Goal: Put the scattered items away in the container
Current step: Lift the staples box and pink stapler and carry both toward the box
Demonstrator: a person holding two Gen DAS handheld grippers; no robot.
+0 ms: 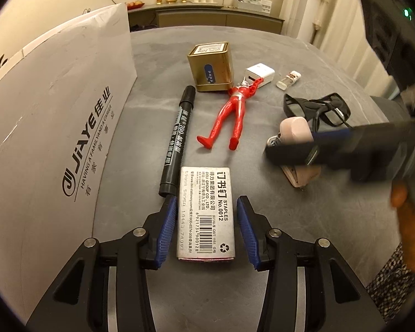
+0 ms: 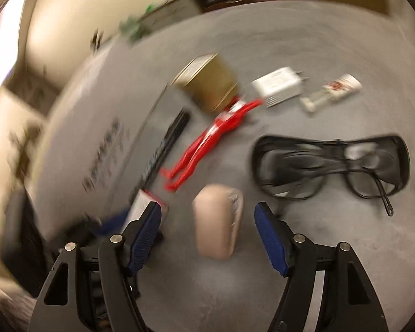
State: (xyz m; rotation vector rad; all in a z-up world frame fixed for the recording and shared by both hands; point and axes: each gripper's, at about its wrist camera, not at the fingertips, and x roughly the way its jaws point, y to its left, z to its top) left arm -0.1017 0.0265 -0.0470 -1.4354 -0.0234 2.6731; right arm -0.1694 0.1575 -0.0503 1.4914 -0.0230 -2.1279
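Staple box (image 1: 206,212) between open left claw (image 1: 207,231) fingers, untouched

Along the left edge of the worktop (image 1: 262,44) the container (image 1: 55,105) is stood. Just beside it the marker (image 1: 177,138) is laid lengthwise, its near end touching the staple box (image 1: 206,213). The tin (image 1: 211,66) is set toward the far edge, the figure (image 1: 232,113) before it. Charger (image 1: 260,74) and small bottle (image 1: 288,79) are placed right of the tin; glasses (image 2: 332,163) and stapler (image 2: 217,221) nearer the right edge.
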